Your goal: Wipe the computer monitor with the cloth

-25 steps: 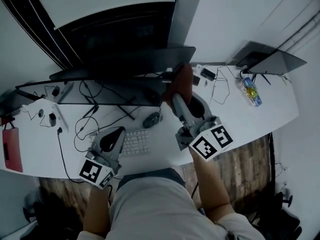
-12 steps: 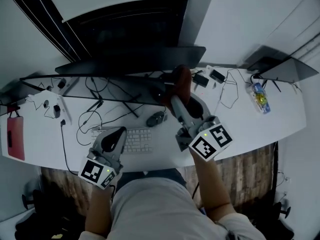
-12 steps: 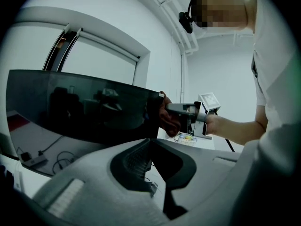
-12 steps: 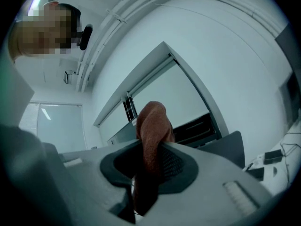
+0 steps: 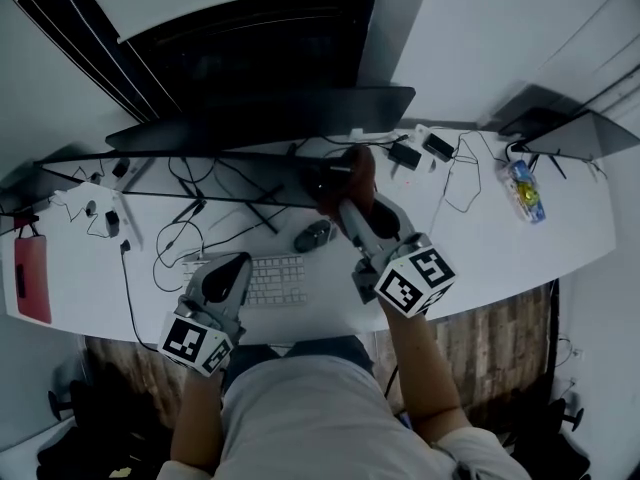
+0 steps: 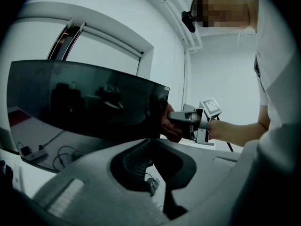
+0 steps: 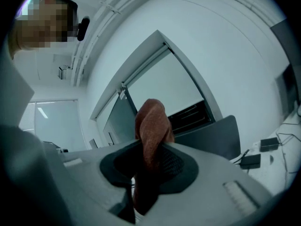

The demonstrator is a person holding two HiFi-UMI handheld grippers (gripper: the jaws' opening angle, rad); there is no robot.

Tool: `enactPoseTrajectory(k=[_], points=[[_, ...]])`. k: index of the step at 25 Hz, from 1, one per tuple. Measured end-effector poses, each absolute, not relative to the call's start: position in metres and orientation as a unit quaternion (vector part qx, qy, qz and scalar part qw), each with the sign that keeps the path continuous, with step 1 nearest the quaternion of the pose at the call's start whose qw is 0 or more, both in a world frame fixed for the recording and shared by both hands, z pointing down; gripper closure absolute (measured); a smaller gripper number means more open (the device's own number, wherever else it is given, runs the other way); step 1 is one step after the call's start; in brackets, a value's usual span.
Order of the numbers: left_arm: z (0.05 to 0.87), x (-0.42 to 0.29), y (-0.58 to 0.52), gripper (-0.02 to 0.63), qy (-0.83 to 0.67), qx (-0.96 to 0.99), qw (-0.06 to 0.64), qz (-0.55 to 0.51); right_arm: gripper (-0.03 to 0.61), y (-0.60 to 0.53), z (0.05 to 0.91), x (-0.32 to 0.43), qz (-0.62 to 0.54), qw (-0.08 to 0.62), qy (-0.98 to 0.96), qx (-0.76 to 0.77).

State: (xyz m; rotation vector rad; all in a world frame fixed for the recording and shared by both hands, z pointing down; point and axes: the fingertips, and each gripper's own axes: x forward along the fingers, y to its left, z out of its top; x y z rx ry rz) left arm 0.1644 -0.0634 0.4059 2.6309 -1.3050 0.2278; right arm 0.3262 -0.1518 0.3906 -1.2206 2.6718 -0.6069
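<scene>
Two grippers: the right gripper point(image 5: 350, 208) fingers clamp a rust cloth point(image 5: 358, 168) at the monitor's point(image 6: 84, 100) 3 o'clock edge (screen dark). The left gripper point(image 5: 232, 266) fingers are pressed together, empty, over the table point(image 5: 470, 238).

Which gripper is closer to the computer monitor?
Right. The right gripper holds its cloth at the monitor's right edge; the left gripper sits back by the keyboard, apart from the screen.

Your right gripper point(image 5: 350, 204), clamped on the cloth point(image 5: 359, 168), sits at the right edge of the monitor point(image 6: 84, 102); tangled cables point(image 5: 190, 236), a mouse point(image 5: 315, 235) and the keyboard point(image 5: 273, 280) crowd the desk point(image 5: 480, 240) beneath, with bare surface farther right.
</scene>
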Motion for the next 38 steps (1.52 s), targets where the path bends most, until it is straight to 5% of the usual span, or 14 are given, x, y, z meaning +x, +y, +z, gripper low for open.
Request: enactPoseTrajectory(k=[26,38], points=[[0.454,0.115,-0.064,0.604,-0.411,0.897,0.136,0.092,0.482,-0.163,0.570,0.325,-0.325,-0.019,0.819,-0.473],[0.470,0.076,-0.045,0.604,-0.406,0.895,0.148,0.114,0.482,-0.161,0.630,0.321,-0.411,0.023,0.764,-0.497]])
